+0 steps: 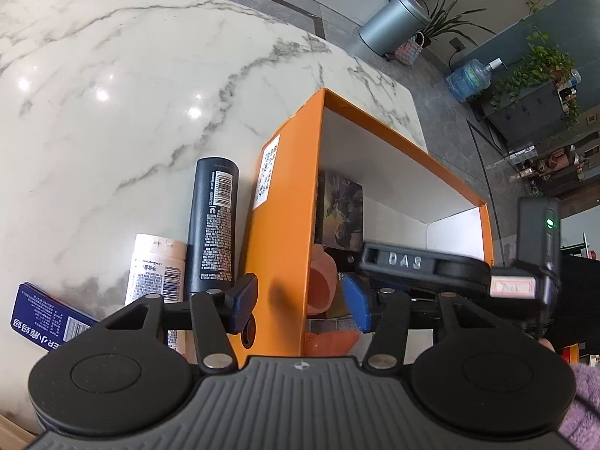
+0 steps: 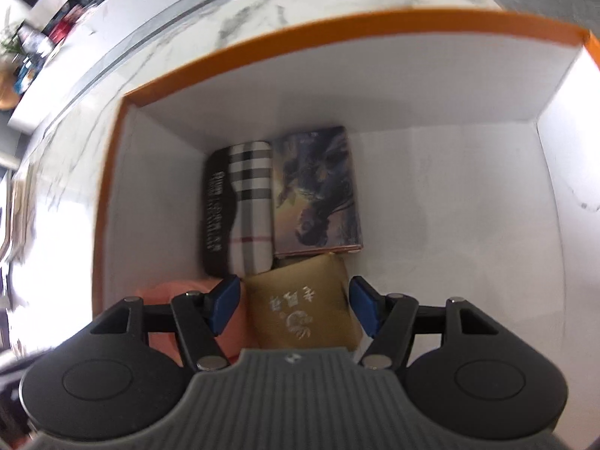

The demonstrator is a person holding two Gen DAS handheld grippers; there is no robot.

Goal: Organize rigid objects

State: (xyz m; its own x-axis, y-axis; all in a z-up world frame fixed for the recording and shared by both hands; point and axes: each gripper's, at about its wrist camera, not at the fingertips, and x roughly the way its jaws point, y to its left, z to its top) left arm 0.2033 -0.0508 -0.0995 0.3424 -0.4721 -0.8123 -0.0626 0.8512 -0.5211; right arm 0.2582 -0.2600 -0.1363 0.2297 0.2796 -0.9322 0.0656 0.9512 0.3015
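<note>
Gold box (image 2: 303, 311) visible only under right gripper (image 2: 294, 305).

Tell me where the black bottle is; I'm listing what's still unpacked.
In the left wrist view the black bottle lies on the marble table, just left of the orange box, beside a white bottle.

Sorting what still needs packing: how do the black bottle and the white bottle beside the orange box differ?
The black bottle is dark, slimmer and longer; the white bottle is pale and stubbier. The black one lies next to the orange box; the white one lies farther out. Both lie outside the box on the marble, barcodes up.
</note>
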